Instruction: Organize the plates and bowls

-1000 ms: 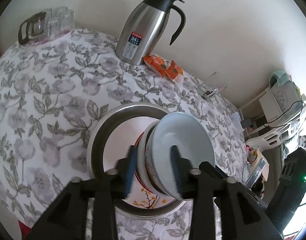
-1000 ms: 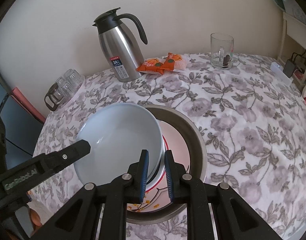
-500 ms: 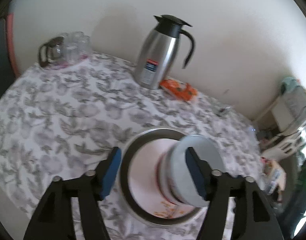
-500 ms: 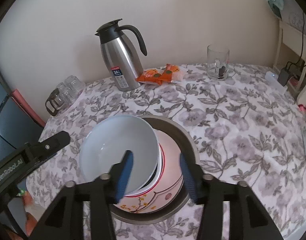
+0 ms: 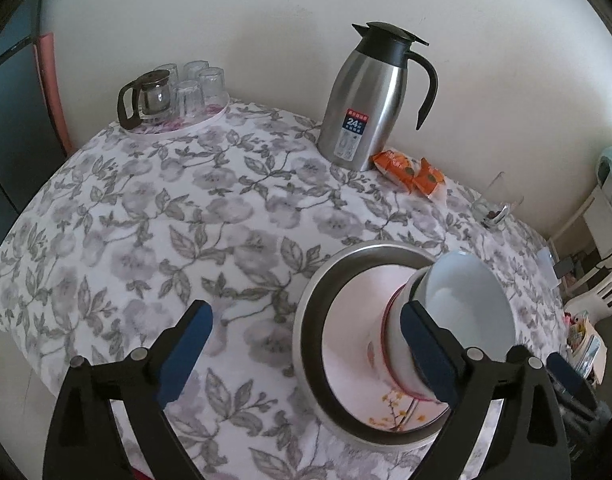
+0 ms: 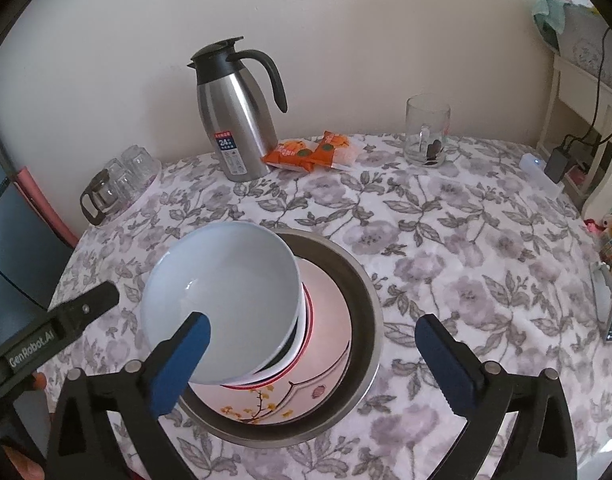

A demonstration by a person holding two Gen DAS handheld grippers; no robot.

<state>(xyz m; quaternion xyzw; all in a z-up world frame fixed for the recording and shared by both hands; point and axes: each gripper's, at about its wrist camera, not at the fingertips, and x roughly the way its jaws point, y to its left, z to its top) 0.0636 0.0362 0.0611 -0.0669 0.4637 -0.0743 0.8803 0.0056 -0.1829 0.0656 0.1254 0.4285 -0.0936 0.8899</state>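
A white bowl [image 6: 222,300] sits tilted on top of a red-rimmed bowl [image 6: 306,320]. Both rest on a pink flowered plate [image 6: 329,332] inside a steel basin [image 6: 367,300] on the flowered tablecloth. My right gripper [image 6: 313,364] hangs in front of the basin with its jaws opening wide. Its pads are off the bowls, and the left pad only overlaps the white bowl in the picture. My left gripper [image 5: 306,356] is also opening and holds nothing. Its right finger stands just before the bowl stack [image 5: 469,312], its left finger over bare cloth.
A steel thermos jug [image 6: 234,128] stands at the back by the wall, with orange snack packets [image 6: 309,152] and a glass mug [image 6: 425,132] to its right. A tray of upturned glasses and a small glass pot [image 5: 170,92] sits at the back left corner. Shelving and cables [image 6: 577,128] stand beyond the table's right edge.
Both grippers were shut on the rims of the stacked bowls and have let go and opened wide. The left gripper drew back to the left. The bowls stay in the basin.
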